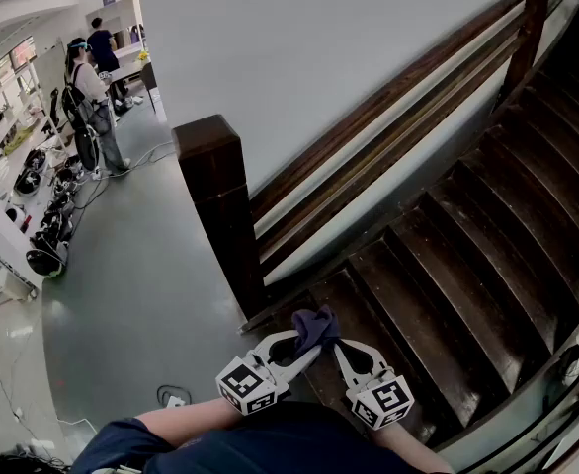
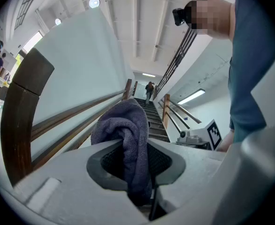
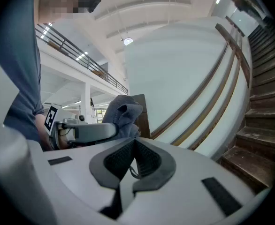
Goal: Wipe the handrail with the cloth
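**Assessor:** State of the left gripper [image 1: 304, 347]?

**Inspector:** Clenched. Its own view shows both jaws pressed onto a purple-grey terry cloth [image 2: 127, 134]. The cloth bunches up above the pads and hangs down between them.

**Assessor:** And the right gripper [image 3: 133, 143]?

**Inspector:** Jaws brought together, with the pads meeting at the tips and no object held. It sits just beside the left gripper, with its tips angled toward the cloth. Whether it touches the cloth cannot be determined.

**Assessor:** Location of the cloth?

**Inspector:** It is held low in front of the person, over the bottom treads of the dark brown wooden stairs [image 1: 467, 255]. That puts it near the foot of the square dark wooden newel post [image 1: 215, 181].

**Assessor:** Its relation to the rail?

**Inspector:** The long dark brown wooden handrail [image 1: 388, 102] rises from the post toward the upper right, along the white wall panel [image 1: 319, 38]. The cloth is well apart from it, with no contact.

**Assessor:** Surroundings?

**Inspector:** A grey floor [image 1: 141, 284] lies left of the post. Two bystanders [image 1: 90, 92] stand at the far left beside tables loaded with equipment. The left gripper view shows a further figure [image 2: 149, 90] higher up the stairs, too small to detail. The holder's bare forearms and dark blue top occupy the bottom edge of the head view
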Motion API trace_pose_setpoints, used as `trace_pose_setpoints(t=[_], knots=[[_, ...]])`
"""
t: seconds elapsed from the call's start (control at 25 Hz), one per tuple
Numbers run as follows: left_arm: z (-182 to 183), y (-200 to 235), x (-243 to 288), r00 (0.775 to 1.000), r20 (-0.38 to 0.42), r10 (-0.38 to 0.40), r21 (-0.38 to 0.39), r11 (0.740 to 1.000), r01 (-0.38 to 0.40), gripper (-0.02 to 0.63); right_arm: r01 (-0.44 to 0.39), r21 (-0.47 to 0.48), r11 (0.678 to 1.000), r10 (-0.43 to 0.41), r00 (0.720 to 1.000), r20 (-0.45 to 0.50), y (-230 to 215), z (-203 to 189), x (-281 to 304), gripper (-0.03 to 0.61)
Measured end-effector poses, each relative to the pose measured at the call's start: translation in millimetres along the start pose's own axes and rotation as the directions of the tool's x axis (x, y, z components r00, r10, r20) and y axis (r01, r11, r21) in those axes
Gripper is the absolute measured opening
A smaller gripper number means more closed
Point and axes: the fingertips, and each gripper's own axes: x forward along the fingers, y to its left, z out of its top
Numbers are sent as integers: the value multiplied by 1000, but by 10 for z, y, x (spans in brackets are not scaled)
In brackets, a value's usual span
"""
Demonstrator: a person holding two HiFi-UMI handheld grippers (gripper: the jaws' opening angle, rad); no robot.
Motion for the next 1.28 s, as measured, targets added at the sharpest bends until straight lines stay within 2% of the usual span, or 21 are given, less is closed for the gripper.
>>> trace_pose_setpoints(t=[0.44,0.96,1.12,1.28], knots=[[-5,-34,152,1000,-2,15,8,1000,-15,97,-28,3,1000,28,1000,3,-130,-8,-49,9],[-84,-64,451,994,11,107,19,994,-107,97,-103,7,995,102,994,31,-484,5,-100,9],[-70,36,555,993,17,113,22,993,-113,97,-100,7,995,100,994,37,-606,37,-41,9],[-28,345,686,993,36,111,23,993,-112,97,-66,5,998,66,997,28,-812,72,162,9]])
